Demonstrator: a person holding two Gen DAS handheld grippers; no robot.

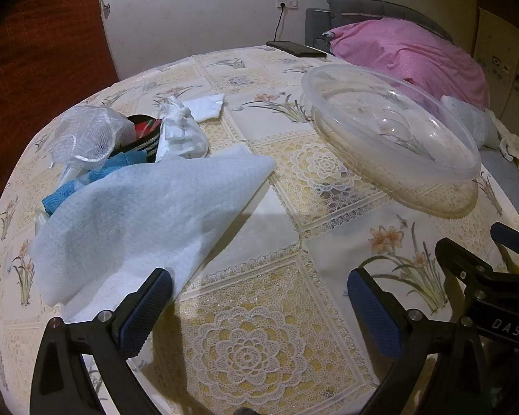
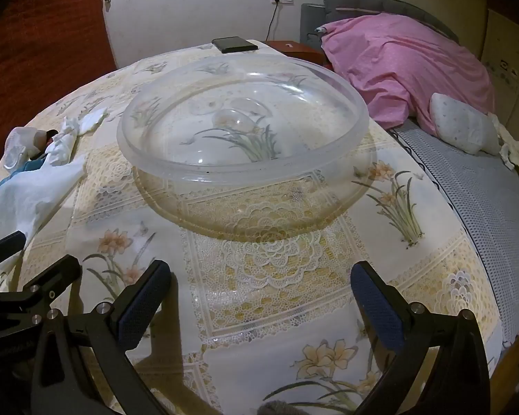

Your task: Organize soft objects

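A pile of soft things lies on the left of the table: a pale blue cloth [image 1: 145, 214] in front, a turquoise cloth [image 1: 97, 176], a dark striped piece with red [image 1: 145, 135], a white knotted cloth [image 1: 180, 128], a mesh puff [image 1: 86, 135] and a flat white cloth [image 1: 206, 105]. A clear plastic basin [image 1: 391, 128] stands empty to the right. My left gripper [image 1: 259, 297] is open, its left finger at the pale blue cloth's near corner. My right gripper [image 2: 259, 297] is open above the tablecloth, just in front of the basin [image 2: 242, 121]. The pile [image 2: 34, 173] shows at the left.
The table [image 1: 259, 346] has a floral lace-pattern cover. A black phone [image 1: 296, 48] on a cable lies at the far edge. Beyond the right edge is a bed [image 2: 467, 180] with a pink pillow [image 2: 404, 65]. A red curtain [image 1: 34, 52] hangs at the left.
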